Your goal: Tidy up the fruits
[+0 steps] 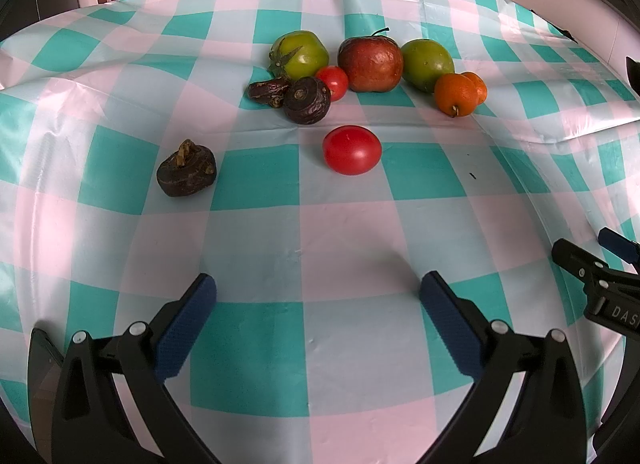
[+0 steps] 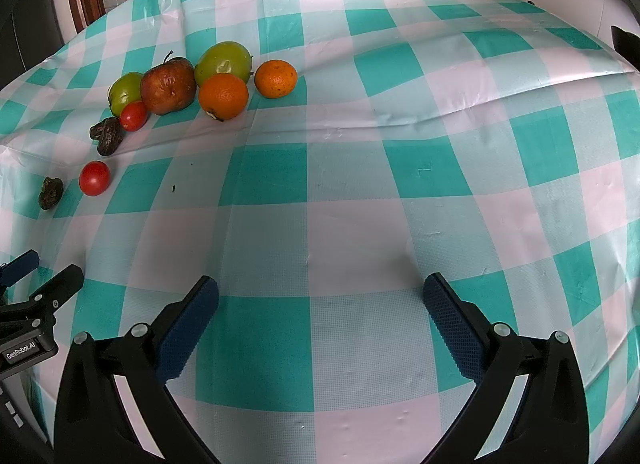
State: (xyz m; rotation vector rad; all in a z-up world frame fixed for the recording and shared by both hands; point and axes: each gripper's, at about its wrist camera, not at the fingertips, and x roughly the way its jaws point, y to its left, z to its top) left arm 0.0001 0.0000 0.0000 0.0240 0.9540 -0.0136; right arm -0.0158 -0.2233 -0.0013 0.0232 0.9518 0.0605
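L gripper (image 1: 318, 296) and R gripper (image 2: 320, 298) both spread wide, empty; red tomato (image 1: 352, 150) straight ahead of L.

"GenRobot.AI" is printed on the left gripper (image 2: 38, 296) body, at 8 o'clock in the right wrist view. "DAS", cut off by the frame edge, is on the right gripper (image 1: 600, 264) at 3 o'clock in the left wrist view.

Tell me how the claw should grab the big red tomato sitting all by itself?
Probably pinch the red tomato across its widest middle, coming from the front with the open left claw. It is round, smooth, and stands apart from the other fruits, so both sides are free.
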